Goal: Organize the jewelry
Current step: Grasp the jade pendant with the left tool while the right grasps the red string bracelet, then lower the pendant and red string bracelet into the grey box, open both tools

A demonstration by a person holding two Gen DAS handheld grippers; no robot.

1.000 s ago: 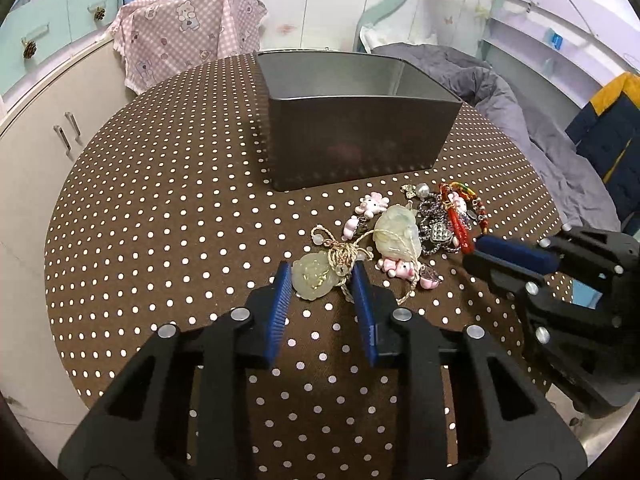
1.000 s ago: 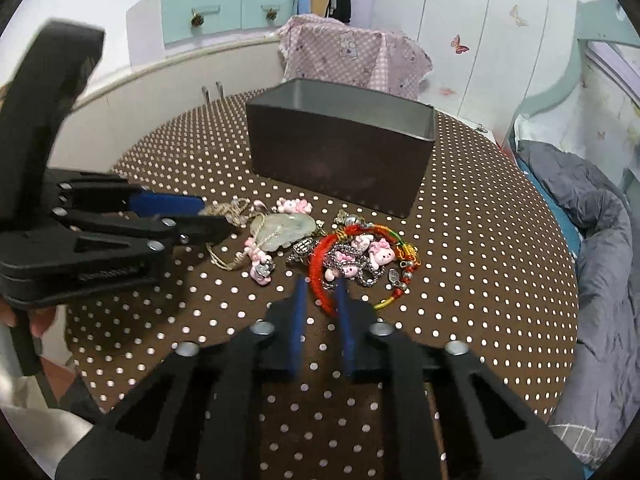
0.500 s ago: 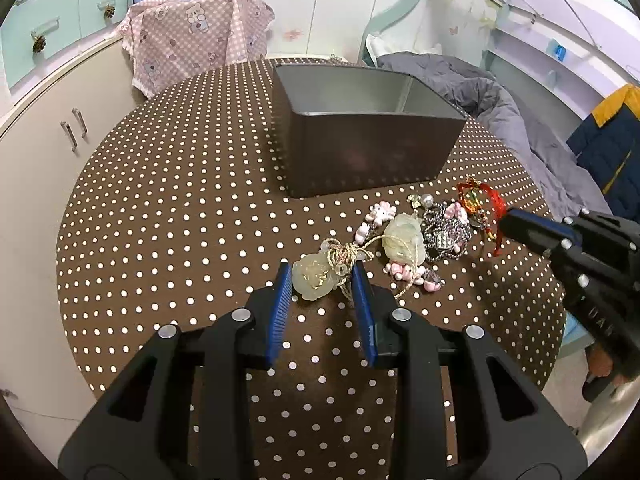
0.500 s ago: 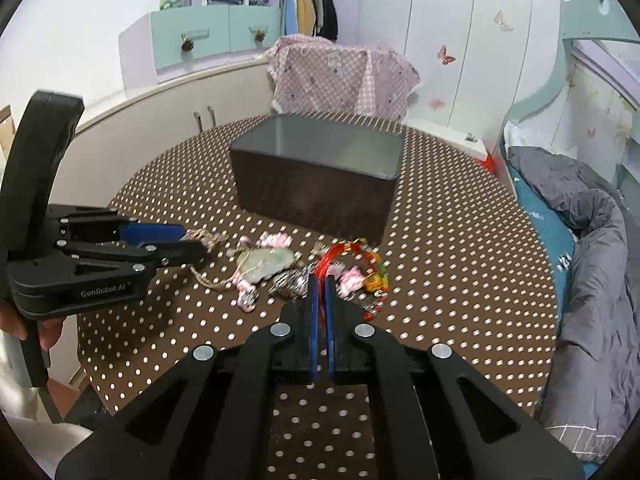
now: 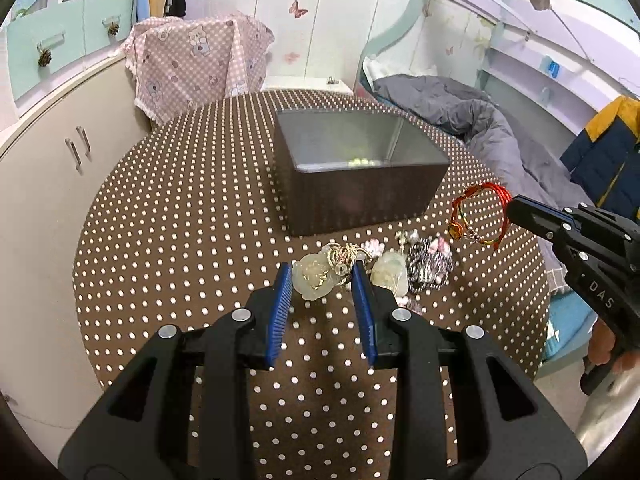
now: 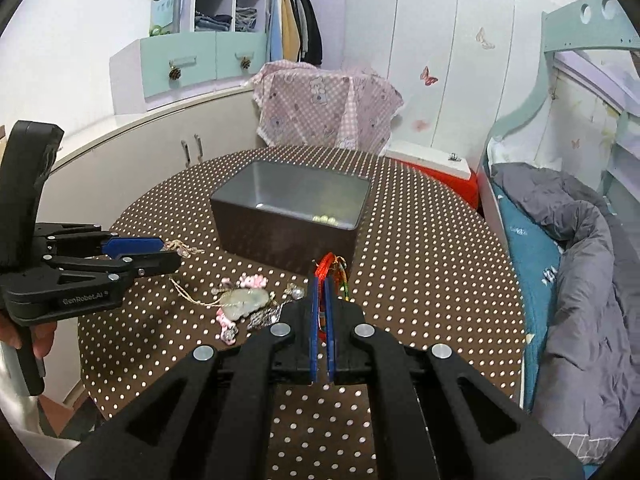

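My right tongs [image 6: 320,280] are clenched on a red cord bracelet [image 5: 478,210], which hangs clear of the polka-dot bench [image 5: 180,220], lifted in front of the near right corner of the grey box [image 5: 360,172]. My left tongs [image 5: 322,280] are released, their blue pads [image 5: 280,312] spread on either side of a pale jade pendant [image 5: 314,280] with a gold cord; whether the pendant rests on the bench I cannot tell. The remaining heap of jewelry [image 6: 244,304] lies on the bench between the box and my tongs, and a few small pale beads [image 6: 326,219] sit inside the box.
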